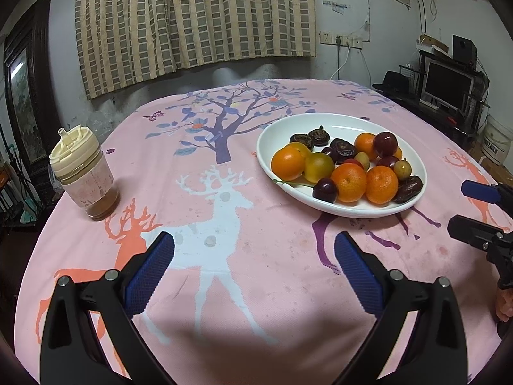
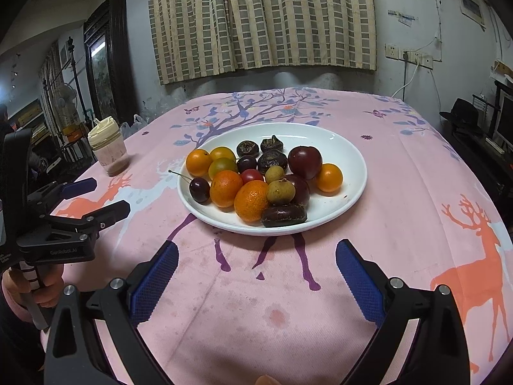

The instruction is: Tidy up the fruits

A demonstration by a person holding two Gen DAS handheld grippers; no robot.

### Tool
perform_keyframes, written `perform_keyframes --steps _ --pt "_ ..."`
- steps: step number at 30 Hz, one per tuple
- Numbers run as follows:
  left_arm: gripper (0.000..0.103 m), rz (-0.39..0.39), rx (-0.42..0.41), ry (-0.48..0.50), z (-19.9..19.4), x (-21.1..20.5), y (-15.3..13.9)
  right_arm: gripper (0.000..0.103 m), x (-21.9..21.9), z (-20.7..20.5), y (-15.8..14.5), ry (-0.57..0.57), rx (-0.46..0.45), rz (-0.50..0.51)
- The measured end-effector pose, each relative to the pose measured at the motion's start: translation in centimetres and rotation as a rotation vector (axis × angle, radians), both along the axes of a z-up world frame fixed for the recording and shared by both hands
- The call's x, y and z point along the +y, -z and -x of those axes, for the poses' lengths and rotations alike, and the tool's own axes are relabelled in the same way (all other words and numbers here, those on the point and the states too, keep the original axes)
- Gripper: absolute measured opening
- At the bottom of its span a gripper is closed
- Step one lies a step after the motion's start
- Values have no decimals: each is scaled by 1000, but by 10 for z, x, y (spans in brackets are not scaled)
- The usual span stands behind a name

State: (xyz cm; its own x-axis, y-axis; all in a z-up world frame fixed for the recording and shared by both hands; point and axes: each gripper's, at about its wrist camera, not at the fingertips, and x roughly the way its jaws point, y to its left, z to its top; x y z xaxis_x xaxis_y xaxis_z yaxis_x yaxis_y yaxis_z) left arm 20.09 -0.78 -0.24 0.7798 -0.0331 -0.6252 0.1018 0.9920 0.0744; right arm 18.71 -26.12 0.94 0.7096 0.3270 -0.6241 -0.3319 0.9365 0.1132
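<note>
Plate of fruit is sitting straight ahead of right gripper, nearer than left gripper; both w/ jaws hanging apart, holding nothing.

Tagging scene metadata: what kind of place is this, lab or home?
Most likely a lived-in home room: a table under a pink deer-print tablecloth, checked curtains behind it, and a cluttered desk with a monitor to one side.
</note>
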Motion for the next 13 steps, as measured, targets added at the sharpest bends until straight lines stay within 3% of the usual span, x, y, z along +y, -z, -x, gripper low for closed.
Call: perform_keyframes --steps 13 --pt "98 0 3 -3 0 2 0 99 0 -2 1 2 5 0"
